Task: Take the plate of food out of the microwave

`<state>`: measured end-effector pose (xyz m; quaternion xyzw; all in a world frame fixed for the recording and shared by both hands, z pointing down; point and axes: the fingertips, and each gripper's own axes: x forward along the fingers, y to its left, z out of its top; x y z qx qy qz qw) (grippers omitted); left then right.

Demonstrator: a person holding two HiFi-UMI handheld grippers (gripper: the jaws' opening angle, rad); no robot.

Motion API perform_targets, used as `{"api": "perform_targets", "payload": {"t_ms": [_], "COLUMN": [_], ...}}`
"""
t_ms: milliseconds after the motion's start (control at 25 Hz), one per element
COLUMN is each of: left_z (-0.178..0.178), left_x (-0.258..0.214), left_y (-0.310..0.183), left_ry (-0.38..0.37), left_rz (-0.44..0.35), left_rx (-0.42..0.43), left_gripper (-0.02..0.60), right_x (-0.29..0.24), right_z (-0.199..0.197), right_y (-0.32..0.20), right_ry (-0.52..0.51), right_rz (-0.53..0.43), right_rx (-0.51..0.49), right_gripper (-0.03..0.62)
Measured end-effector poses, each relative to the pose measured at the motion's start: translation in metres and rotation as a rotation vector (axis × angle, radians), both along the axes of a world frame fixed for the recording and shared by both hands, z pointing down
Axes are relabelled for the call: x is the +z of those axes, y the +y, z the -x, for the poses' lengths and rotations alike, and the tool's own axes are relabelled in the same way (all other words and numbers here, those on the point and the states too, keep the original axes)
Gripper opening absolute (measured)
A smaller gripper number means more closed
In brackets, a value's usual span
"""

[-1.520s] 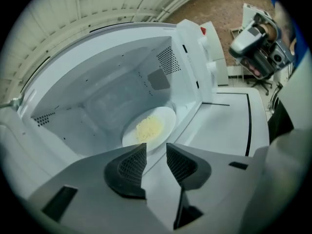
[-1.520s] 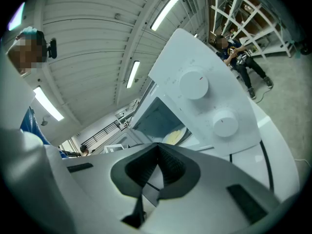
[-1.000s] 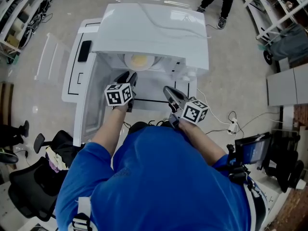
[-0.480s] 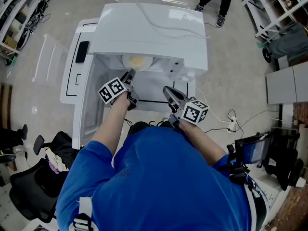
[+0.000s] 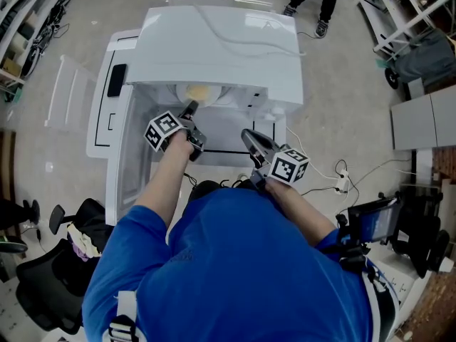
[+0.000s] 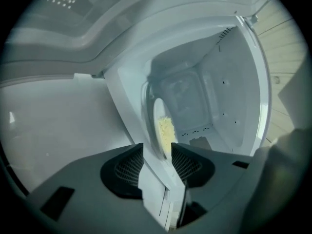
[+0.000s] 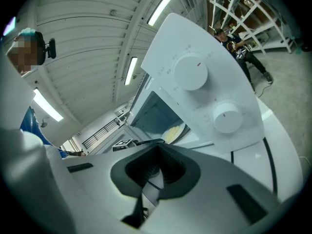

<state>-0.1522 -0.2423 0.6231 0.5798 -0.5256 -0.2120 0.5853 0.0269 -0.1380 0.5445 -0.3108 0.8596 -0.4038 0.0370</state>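
The white microwave (image 5: 221,41) stands with its door (image 5: 100,130) swung left, cavity walls well apart from the plate. The right gripper (image 5: 251,137) hangs outside, jaws seemingly closed. The left gripper (image 6: 158,152), jaws just opening, sits at the mouth. The plate of food (image 6: 163,130) lies inside, just ahead, ungripped.

A: White is seen all over the microwave (image 5: 221,41) ahead of the left claw (image 5: 191,111), and there, pale yellow food (image 6: 165,133) is shown on a white plate (image 6: 158,108).
B: Black-and-white square markers are carried on its cube (image 5: 162,131). Dark grey ribbed pads (image 6: 128,168) are noted.
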Motion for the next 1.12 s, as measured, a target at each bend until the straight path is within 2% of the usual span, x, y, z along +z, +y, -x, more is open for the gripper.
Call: {"api": "perform_targets", "payload": {"t_ms": [200, 440, 520, 600, 1120], "left_z": [-0.002, 0.001, 0.002, 0.003, 0.004], "left_x": [0.006, 0.004, 0.001, -0.002, -0.011], "left_y": [-0.001, -0.001, -0.002, -0.003, 0.010], "left_ry": [0.037, 0.083, 0.092, 0.099, 0.202], "left_rz": [0.040, 0.044, 0.032, 0.021, -0.058], "left_rx": [-0.011, -0.042, -0.048, -0.059, -0.119], "left_gripper": [0.185, 0.112, 0.096, 0.050, 0.021], "right_x": [0.001, 0.001, 0.001, 0.002, -0.002], "right_z": [-0.003, -0.004, -0.005, -0.005, -0.009], "right_y": [0.000, 0.001, 0.002, 0.002, 0.010], "right_ry": [0.001, 0.000, -0.004, -0.011, -0.008], "right_rz": [0.000, 0.001, -0.002, -0.005, -0.012], "right_rx": [0.008, 0.009, 0.010, 0.011, 0.003], "right_gripper": [-0.008, -0.008, -0.008, -0.008, -0.008]}}
